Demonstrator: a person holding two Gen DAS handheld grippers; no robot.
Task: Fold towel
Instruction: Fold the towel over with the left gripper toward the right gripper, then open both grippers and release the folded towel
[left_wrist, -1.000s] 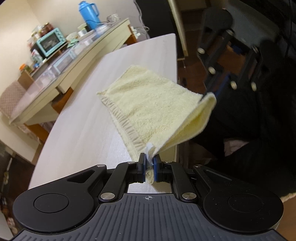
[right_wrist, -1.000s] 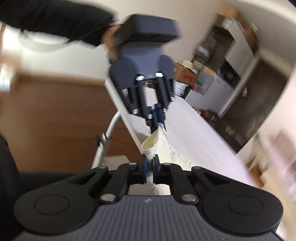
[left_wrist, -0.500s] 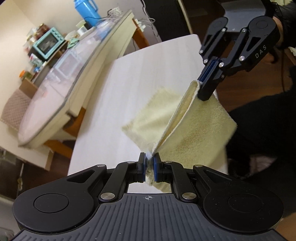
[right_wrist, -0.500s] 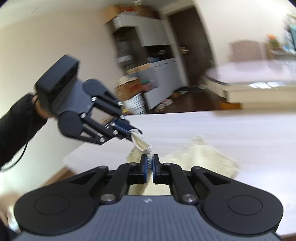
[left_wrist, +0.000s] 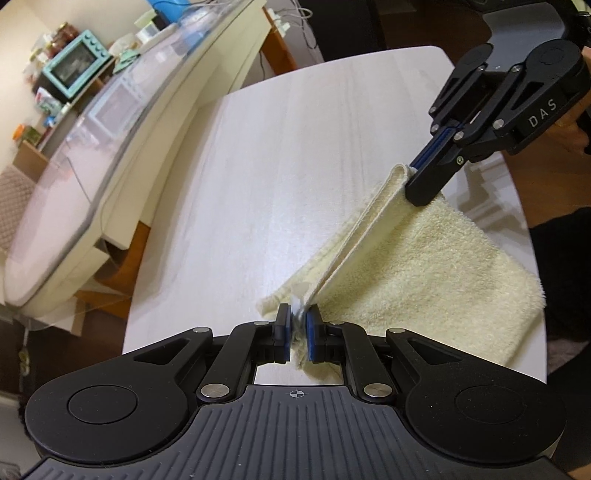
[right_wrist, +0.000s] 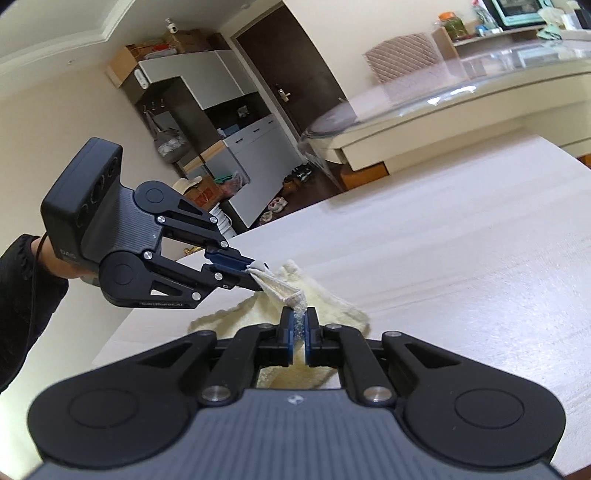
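A pale yellow towel (left_wrist: 424, 273) lies folded over on the white table (left_wrist: 280, 155). My left gripper (left_wrist: 297, 325) is shut on one corner of its upper layer, low over the table. My right gripper (left_wrist: 412, 181) is shut on the other corner of the same edge, farther along. The edge runs taut between them. In the right wrist view, my right gripper (right_wrist: 299, 328) pinches the towel (right_wrist: 328, 299) and the left gripper (right_wrist: 255, 271) holds its corner close ahead.
A glass-topped beige table (left_wrist: 110, 122) stands left of the white table, with a teal toaster oven (left_wrist: 74, 68) and jars behind. The person's dark clothing (left_wrist: 565, 258) is at the right edge. Cabinets (right_wrist: 258, 155) and a dark door (right_wrist: 295, 66) are far off.
Both grippers have carried the towel's lifted edge over and down toward the table, folding it onto the lower layer. The grippers stay shut on the corners.
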